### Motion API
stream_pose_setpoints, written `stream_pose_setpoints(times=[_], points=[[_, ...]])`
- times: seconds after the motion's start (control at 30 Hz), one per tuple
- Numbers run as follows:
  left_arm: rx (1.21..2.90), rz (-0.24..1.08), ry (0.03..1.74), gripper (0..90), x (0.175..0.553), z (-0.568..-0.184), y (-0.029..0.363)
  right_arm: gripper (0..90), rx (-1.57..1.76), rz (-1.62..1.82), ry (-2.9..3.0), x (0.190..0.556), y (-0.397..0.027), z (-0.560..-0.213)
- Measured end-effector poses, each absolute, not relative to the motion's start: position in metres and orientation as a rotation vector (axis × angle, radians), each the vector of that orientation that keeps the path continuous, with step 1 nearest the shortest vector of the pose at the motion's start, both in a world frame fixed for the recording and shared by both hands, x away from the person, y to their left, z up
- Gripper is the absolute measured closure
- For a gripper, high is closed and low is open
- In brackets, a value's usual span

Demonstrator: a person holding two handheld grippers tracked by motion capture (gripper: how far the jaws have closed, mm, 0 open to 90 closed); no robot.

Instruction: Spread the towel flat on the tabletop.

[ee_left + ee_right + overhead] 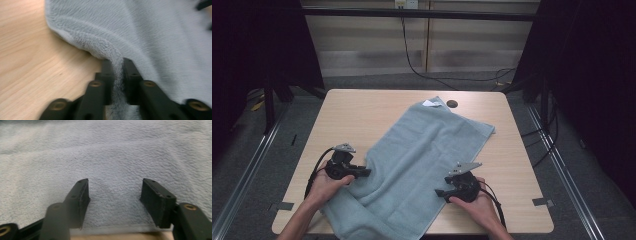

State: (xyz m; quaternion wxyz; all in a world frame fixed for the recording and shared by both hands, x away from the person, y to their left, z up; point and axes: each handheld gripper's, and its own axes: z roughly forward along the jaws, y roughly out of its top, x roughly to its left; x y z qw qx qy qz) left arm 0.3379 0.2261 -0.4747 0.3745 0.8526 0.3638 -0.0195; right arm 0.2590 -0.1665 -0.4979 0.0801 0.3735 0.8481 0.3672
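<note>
The grey towel [422, 165] is lying slantwise across the table [362, 107], its long axis running from the near left corner away to the far right, and I am flanking its near end. My left gripper [117, 75] is pinching the towel's left edge, while my right gripper [113, 200] is spread over the right edge, not yet gripping, both hands held low.

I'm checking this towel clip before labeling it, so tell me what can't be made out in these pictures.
- High view: the towel's near end is cut off by the bottom edge.
- High view: the white tag at the far corner is too small to read.
- Left gripper view: the towel edge pinched in the left tool hides the table below; the far right is blurred.
- Right gripper view: the open right tool sits over the towel's hem; the towel's other edges lie outside the frame.
</note>
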Motion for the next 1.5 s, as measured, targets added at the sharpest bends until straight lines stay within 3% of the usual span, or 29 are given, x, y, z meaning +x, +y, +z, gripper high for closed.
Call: stream_pose_setpoints(times=[0.13, 0.57, 0.67, 1.0, 1.1, 1.2, 1.23, 1.3, 1.5], points=[[2.069, -0.020, 0.958, 83.0, 0.334, -0.458, 0.229, 44.8, 1.146, 1.060, 2.498, 0.264, -0.181, -0.498], [1.993, -0.017, 0.917, 79.8, 0.330, -0.458, 0.200, 47.3, 1.342, 0.933, 2.304, 0.340, -0.236, -0.500], [1.958, -0.023, 0.920, 67.7, 0.327, -0.454, 0.207, 47.2, 1.385, 0.919, 2.255, 0.347, -0.243, -0.501], [2.027, -0.084, 0.928, 59.9, 0.301, -0.482, 0.243, 38.5, 1.396, 0.944, 2.269, 0.345, -0.246, -0.501], [2.025, -0.171, 0.882, 57.8, 0.291, -0.492, 0.241, 37.6, 1.386, 0.941, 2.264, 0.344, -0.245, -0.502], [2.098, -0.161, 0.864, 51.0, 0.288, -0.497, 0.227, 36.4, 1.387, 0.937, 2.261, 0.344, -0.244, -0.502], [2.129, -0.143, 0.849, 56.1, 0.288, -0.499, 0.222, 35.9, 1.385, 0.938, 2.258, 0.344, -0.244, -0.502], [2.153, -0.123, 0.798, 80.3, 0.284, -0.496, 0.219, 35.2, 1.385, 0.942, 2.258, 0.343, -0.243, -0.503], [2.061, 0.001, 0.792, 81.3, 0.269, -0.463, 0.233, 35.6, 1.379, 0.950, 2.259, 0.342, -0.244, -0.503]])
